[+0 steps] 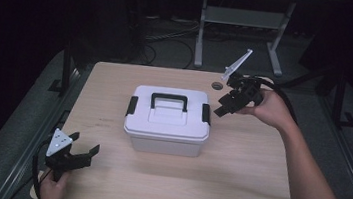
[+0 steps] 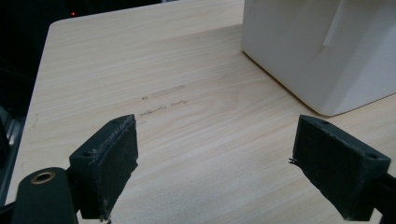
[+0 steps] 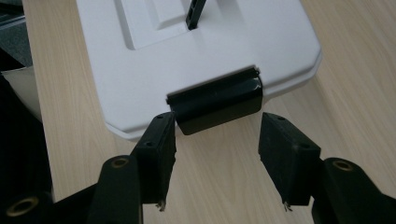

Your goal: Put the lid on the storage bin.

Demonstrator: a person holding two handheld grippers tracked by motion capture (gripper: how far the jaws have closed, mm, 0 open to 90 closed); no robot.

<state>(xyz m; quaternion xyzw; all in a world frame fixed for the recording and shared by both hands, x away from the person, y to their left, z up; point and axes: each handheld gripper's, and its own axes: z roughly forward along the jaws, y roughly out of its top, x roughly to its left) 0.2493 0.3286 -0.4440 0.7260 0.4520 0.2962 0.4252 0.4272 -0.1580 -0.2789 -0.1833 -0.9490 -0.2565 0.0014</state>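
Box [image 1: 167, 121] sits mid-worktop [image 1: 235, 186], lid latched. Rigid, smooth plastic, likely light; the handle [image 1: 169, 100] is the surest hold. Right tool [image 3: 217, 154] gapes empty just before the right latch [image 3: 217, 105]. Left tool [image 1: 79, 150] open, idle at the near-left corner.

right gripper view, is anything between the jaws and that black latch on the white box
Nothing visible stands in the way. The right gripper is open and faces the black latch on the end of the white box. Between its fingertips and the latch there is bare wooden table.
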